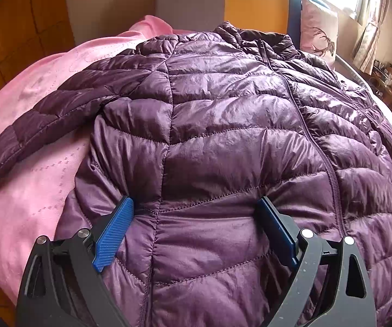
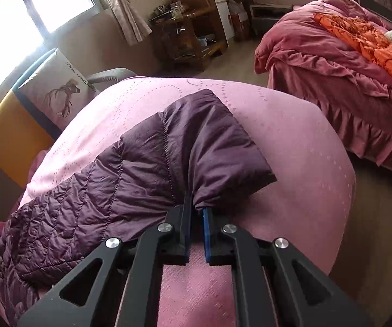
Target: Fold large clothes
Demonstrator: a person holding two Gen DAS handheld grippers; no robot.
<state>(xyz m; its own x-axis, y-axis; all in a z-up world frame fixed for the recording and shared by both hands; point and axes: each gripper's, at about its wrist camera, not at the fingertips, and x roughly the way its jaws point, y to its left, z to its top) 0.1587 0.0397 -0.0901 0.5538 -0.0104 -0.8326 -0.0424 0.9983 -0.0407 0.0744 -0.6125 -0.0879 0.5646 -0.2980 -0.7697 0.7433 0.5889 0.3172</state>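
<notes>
A lived-in bedroom in a home is showing here. A pink bedspread (image 2: 291, 136) is covering the near bed, and a deer-print pillow (image 2: 57, 87) is leaning against its grey, yellow and blue headboard (image 1: 223, 2). Across the wooden floor (image 2: 239, 57), a second bed (image 2: 340, 81) is lying unmade under rumpled red covers. Curtains (image 2: 125, 5) are hanging beside bright windows, and a cluttered wooden shelf unit (image 2: 187, 30) is standing against the far wall.

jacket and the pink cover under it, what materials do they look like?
Purple jacket: looks like thin nylon or polyester shell over down-type fill; it has a slight sheen, fine crinkles and stitched puffy channels. Pink cover: looks like a soft matte woven or brushed fabric, with dotted stitched or embossed curves; fibre unclear.
</notes>
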